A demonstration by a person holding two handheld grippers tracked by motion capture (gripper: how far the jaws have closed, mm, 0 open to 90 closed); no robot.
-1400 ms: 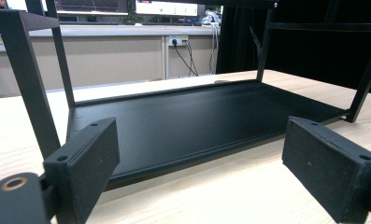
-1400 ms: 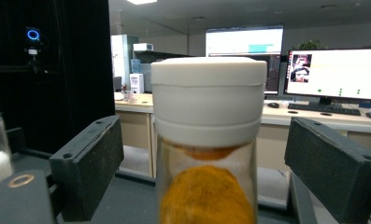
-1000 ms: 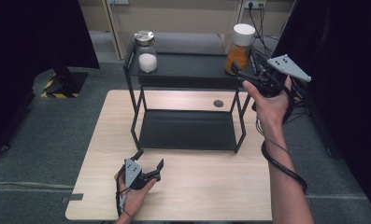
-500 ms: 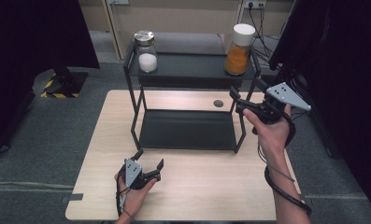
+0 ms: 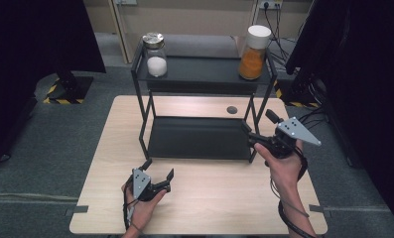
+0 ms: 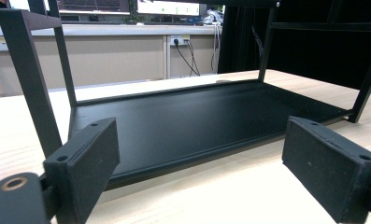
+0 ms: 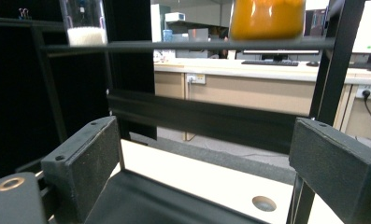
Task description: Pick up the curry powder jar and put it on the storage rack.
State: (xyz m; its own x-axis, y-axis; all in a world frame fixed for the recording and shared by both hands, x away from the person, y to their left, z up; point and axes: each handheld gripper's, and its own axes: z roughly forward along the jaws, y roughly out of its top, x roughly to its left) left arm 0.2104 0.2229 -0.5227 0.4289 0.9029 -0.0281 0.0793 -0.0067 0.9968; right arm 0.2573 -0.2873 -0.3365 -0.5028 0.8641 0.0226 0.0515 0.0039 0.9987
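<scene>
Rack [image 5: 199, 139] long axis left-right; right gripper [image 5: 258, 128] open, empty, beside right leg.

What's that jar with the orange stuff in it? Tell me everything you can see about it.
The orange jar is a clear, tall container, glass or plastic by its look, with a white round lid closed on top. Orange powder or grains fill most of it. It stands upright at the right end of the black shelf rack's top shelf. Only the shelf under it touches it. The right gripper sits lower, near the rack's bottom shelf, jaws open and empty.
</scene>
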